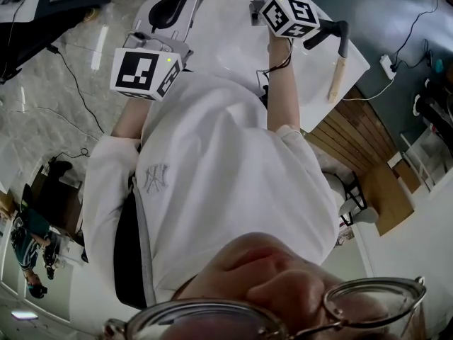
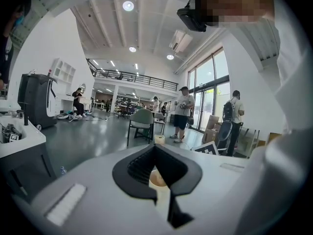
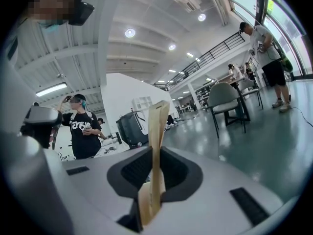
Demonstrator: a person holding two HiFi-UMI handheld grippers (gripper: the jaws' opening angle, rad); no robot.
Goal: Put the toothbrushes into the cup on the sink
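While clamped — toothbrush (image 3: 157, 126) in right gripper (image 3: 155, 168)

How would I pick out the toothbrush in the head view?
Start at the white table at the top. At its right edge the right gripper grips the toothbrush in its black fingers. It is the only pale wooden stick there.

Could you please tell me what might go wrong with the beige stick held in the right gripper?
The right gripper pinches the flat beige, wood-like stick low down, and a long part stands past the fingers, so it could pivot or slip. I cannot make out a cup or sink in these views, so lining up the drop may be hard.
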